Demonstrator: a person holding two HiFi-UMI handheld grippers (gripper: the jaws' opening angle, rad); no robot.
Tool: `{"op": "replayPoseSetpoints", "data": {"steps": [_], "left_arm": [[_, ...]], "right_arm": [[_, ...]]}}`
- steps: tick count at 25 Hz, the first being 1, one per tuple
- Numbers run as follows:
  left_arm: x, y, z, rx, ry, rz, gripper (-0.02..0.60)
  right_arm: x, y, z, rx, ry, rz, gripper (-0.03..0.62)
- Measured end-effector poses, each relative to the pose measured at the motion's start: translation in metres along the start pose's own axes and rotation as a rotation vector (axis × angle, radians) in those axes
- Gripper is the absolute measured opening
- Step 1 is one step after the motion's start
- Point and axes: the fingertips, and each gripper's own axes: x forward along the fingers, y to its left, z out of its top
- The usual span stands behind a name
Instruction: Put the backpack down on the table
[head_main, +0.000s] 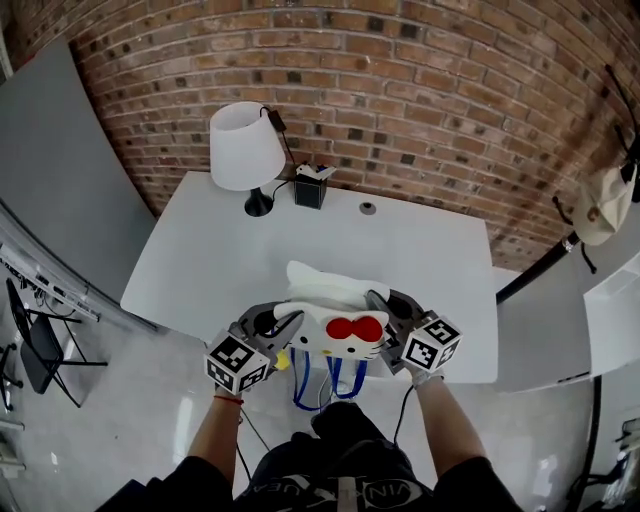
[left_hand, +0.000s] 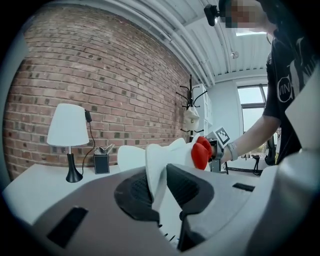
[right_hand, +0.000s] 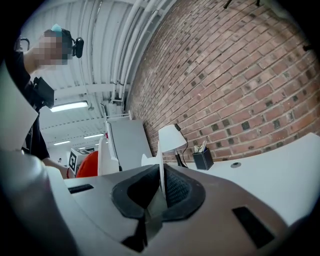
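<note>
You hold the white cat-face backpack (head_main: 335, 318) between both grippers at the lower centre of the head view, with its red bow (head_main: 356, 328) facing up at you. The left gripper (head_main: 288, 324) has its fingers clamped on a fold of the white shell on the bag's left side. Its own view shows the material squeezed between the two dark pads. The right gripper (head_main: 382, 306) does the same on the opposite side, with its fingers closed on a thin white edge that stands upright between the pads. Gripping both flanks holds the bag level, where a single pinch on such soft material would probably let it tip or swing.

The bag is over the near edge of the white counter (head_main: 200, 265). Its far part is above the surface, and its blue straps (head_main: 330, 380) dangle below the edge in front of your legs. I cannot tell whether the bottom touches the counter, but it looks to hang just above, so the put-down reads as not yet done.

The lamp (head_main: 245, 150) and the black pen holder (head_main: 311, 188) stand well apart from it at the top of the counter, by the brick wall, so the middle offers room. Carry the bag further in before you let go, or the hanging straps may drag it off the edge.
</note>
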Motion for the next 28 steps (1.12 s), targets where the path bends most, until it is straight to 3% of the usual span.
{"op": "replayPoseSetpoints", "data": {"steps": [15, 28], "left_arm": [[0.063, 0.09, 0.0, -0.014, 0.015, 0.056, 0.061], [0.103, 0.13, -0.004, 0.019, 0.006, 0.052, 0.061]], "right_arm": [[0.077, -0.079, 0.014, 0.001, 0.031, 0.009, 0.014], [0.109, -0.124, 0.021, -0.051, 0.019, -0.003, 0.014]]}}
